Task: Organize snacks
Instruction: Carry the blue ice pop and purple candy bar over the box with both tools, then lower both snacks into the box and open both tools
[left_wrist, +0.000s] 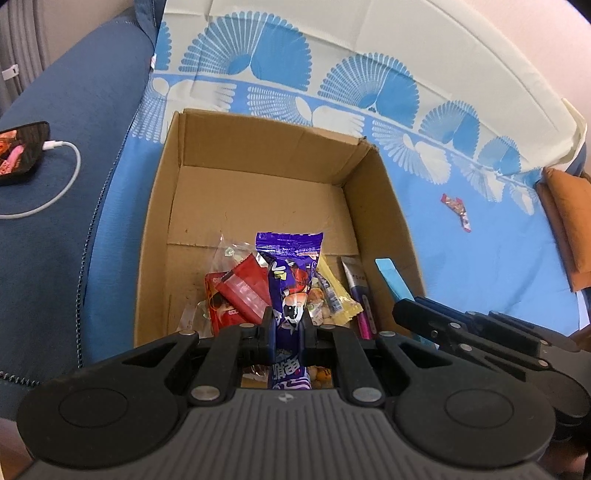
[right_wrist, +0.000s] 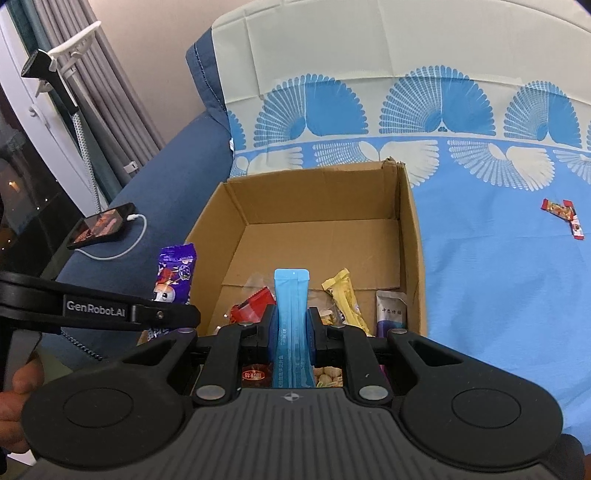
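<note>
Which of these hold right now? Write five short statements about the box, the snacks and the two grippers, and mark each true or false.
1. The left gripper is shut on a purple snack packet. True.
2. The right gripper is empty. False: it is shut on a light blue packet.
3. The cardboard box already holds several snacks at its near end. True.
4. Every snack is off the blue cloth. False: a red-wrapped snack lies on it, to the right of the box.
5. The phone lies inside the box. False: it lies on the dark blue sofa, left of the box, with a white cable plugged in.
</note>
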